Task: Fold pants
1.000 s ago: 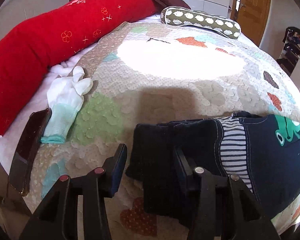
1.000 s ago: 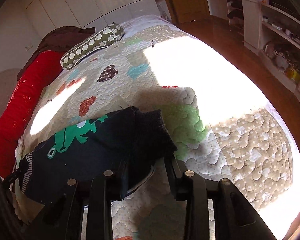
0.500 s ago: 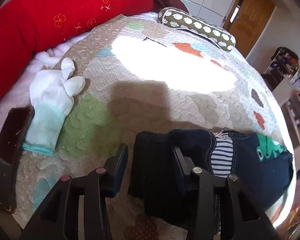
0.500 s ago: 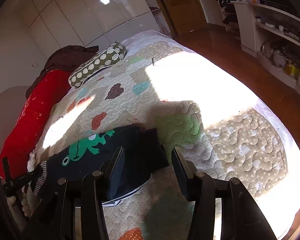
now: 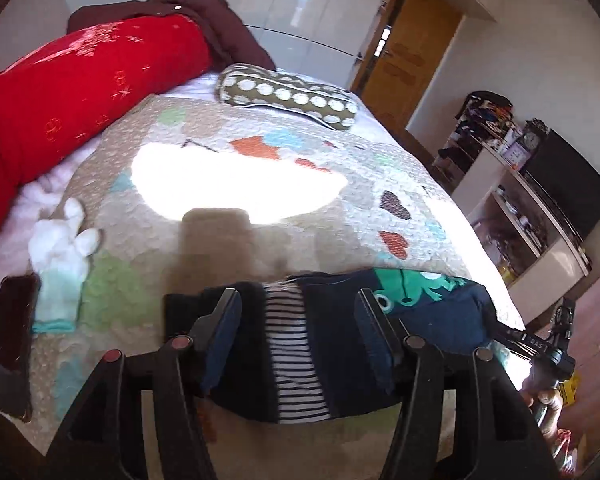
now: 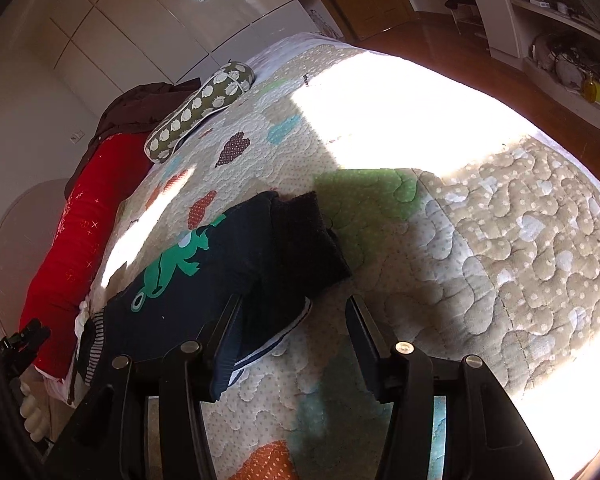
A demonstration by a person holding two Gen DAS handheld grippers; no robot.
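Sunlit quilt [image 6: 480, 240] low in frame carries your pants [image 6: 228, 264] already folded compact; left tool [image 5: 300, 312] and right tool [image 6: 294, 312] gape empty, little remains.

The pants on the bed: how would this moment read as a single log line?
pants: folded bundle on quilt | left gripper: open, over pants | right gripper: open, at bundle's end | glove: lying apart

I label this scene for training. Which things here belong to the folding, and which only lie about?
Job: pants, left gripper, right gripper.
Lying about: glove, phone, red bolster, dotted pillow, brown garment.
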